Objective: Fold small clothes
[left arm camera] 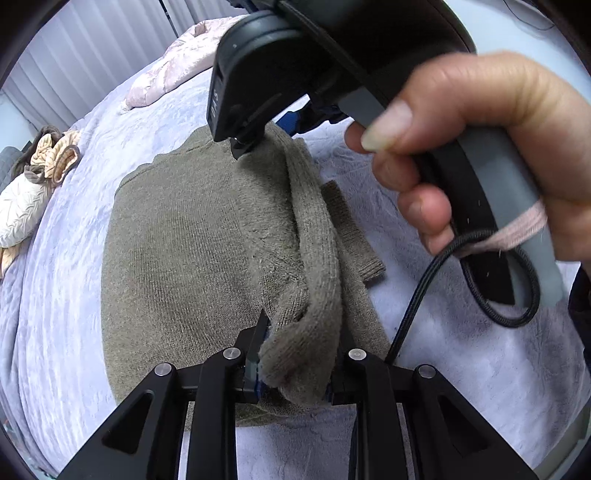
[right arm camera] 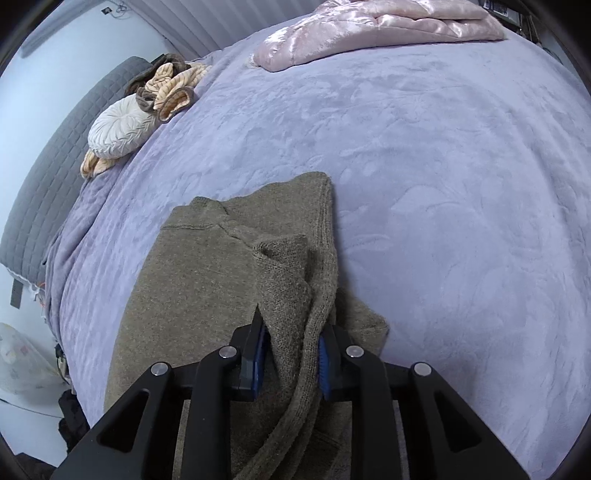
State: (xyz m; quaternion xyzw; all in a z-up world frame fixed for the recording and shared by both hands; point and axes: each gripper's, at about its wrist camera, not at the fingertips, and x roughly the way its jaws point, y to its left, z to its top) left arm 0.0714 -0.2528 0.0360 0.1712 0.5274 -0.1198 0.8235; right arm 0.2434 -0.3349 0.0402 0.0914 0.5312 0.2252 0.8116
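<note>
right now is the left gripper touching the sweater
Touching. The left wrist view shows the left gripper with its jaws closed on a bunched fold of the sweater, the knit pressed against both pads.

Open: bare lavender bedspread [right arm camera: 443, 184] right of my sweater [right arm camera: 207, 280].
Blocked: pink quilt [right arm camera: 369, 33] far, cushion [right arm camera: 118, 129] left.

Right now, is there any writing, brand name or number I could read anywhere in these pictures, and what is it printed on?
Only one mark shows: pale characters, sideways and too blurred to read, on the black block of the device gripping the sweater's far end, in the left view.
Sweater: none.
Bedspread: none.
Pink quilt: none.
Round cushion: none.
Left tongs and right tongs: none.
</note>
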